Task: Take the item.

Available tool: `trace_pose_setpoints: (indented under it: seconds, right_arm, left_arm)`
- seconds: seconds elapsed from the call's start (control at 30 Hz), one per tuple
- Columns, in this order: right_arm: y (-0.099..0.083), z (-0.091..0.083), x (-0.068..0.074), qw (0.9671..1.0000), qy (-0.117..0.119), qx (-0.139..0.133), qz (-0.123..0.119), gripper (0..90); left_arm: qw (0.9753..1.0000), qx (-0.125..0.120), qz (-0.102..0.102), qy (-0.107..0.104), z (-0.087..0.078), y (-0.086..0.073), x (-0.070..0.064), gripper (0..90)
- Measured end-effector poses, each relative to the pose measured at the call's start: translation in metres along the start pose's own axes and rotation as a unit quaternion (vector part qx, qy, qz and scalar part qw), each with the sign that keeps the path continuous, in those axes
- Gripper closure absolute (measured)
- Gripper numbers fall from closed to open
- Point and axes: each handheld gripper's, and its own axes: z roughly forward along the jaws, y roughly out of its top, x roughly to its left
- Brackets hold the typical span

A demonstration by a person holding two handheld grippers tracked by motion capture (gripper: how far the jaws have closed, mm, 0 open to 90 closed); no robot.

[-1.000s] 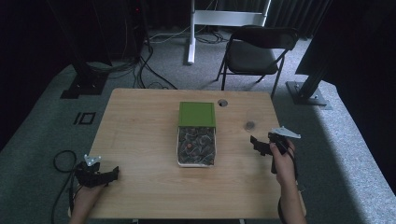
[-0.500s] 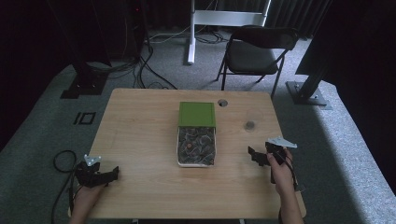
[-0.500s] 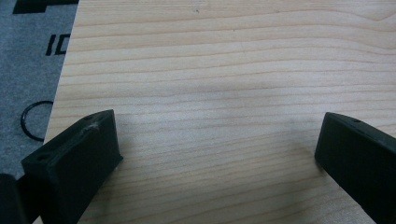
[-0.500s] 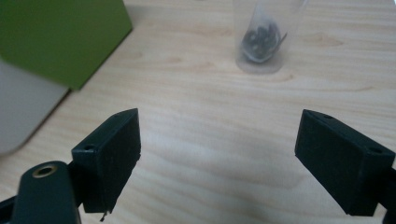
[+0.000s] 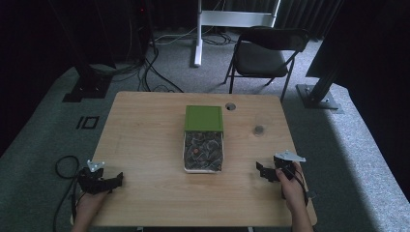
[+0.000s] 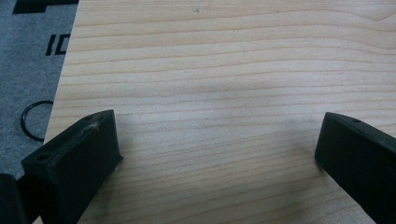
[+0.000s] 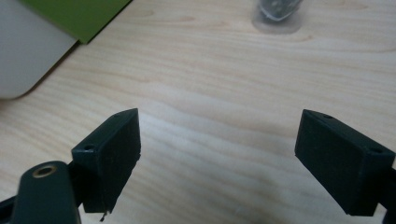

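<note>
High view looks down from above; claw views skim the table [image 5: 145, 145] closely.

The room is dim and its edges sink into black, while the wooden counter [image 5: 145, 140] at mid-frame is evenly lit. Brighter light falls on the carpet [image 5: 338, 140] at right. Both tool views look soft, with blurred upper corners.

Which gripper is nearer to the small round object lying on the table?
Right. The right gripper sits just below the small round object; the left gripper is across the table.
</note>
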Motion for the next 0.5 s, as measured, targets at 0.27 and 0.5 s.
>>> trace_pose_setpoints:
  seconds: [0.27,0.5]
  right_arm:
    - [-0.01,-0.005,0.005,0.9999,0.013,0.005,-0.011,13.9]
    - [-0.021,-0.009,0.008,0.9997,0.014,0.013,-0.018,13.9]
  left_arm:
    - [1.0,0.0,0.0,0.0,0.0,0.0,0.0,0.3]
    - [1.0,0.0,0.0,0.0,0.0,0.0,0.0,0.3]
